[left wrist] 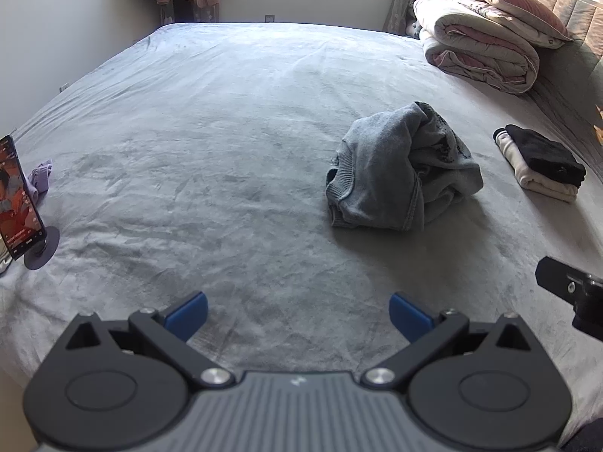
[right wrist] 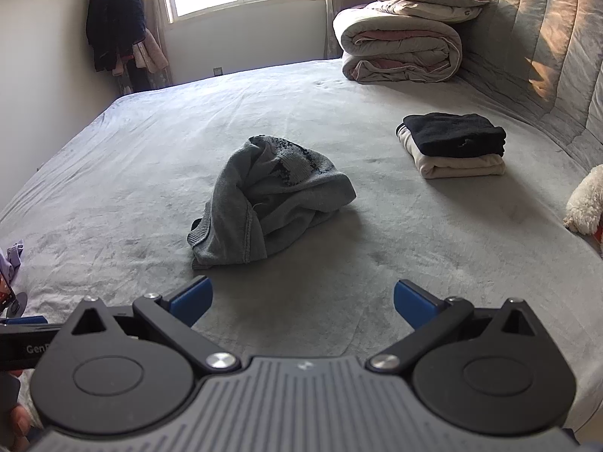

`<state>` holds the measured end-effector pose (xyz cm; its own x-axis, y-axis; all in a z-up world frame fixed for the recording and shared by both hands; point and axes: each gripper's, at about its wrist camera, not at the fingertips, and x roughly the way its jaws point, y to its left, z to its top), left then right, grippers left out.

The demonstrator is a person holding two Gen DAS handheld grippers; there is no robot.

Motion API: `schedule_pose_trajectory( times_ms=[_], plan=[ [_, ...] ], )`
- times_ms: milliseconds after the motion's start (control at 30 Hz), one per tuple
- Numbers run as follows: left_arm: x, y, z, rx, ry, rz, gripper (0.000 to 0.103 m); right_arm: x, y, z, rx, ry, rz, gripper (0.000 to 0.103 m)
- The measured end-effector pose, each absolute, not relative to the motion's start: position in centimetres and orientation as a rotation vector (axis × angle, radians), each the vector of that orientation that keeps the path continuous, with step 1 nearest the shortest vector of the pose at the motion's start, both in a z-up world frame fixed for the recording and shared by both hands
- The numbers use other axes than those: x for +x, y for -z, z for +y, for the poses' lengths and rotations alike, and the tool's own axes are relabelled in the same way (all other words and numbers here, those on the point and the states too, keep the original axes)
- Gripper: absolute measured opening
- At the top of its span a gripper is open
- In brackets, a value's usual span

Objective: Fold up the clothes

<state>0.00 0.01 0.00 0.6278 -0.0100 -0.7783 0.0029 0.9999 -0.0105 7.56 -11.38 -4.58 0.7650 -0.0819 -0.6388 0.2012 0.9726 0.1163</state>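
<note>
With both the left gripper (left wrist: pixel 297 312) and right gripper (right wrist: pixel 301 299) spread wide and holding nothing, the crumpled grey knitted sweater (right wrist: pixel 264 199) heaped well ahead of their jaws could be pinched through several bunched layers, lifting as a lump rather than spreading flat.

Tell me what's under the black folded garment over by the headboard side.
The black folded garment lies on a cream folded garment, which rests on the grey bedsheet. Striped edging shows at the stack's left end; whether a third item is between them is hidden.
</note>
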Motion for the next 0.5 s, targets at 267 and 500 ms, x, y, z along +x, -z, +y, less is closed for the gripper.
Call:
schedule_pose_trajectory(
  times_ms=[267, 500],
  plan=[
    [0.08, -0.29, -0.3, -0.004, 0.009, 0.881, 0.103, 7.29, 4.18, -11.23, 0.191, 0.145, 0.701, 0.103],
    [-0.15, -0.88, -0.09, -0.006, 0.016, 0.871, 0.103, 7.25, 4.08, -11.26, 0.19, 0.139, 0.697, 0.103]
  ],
)
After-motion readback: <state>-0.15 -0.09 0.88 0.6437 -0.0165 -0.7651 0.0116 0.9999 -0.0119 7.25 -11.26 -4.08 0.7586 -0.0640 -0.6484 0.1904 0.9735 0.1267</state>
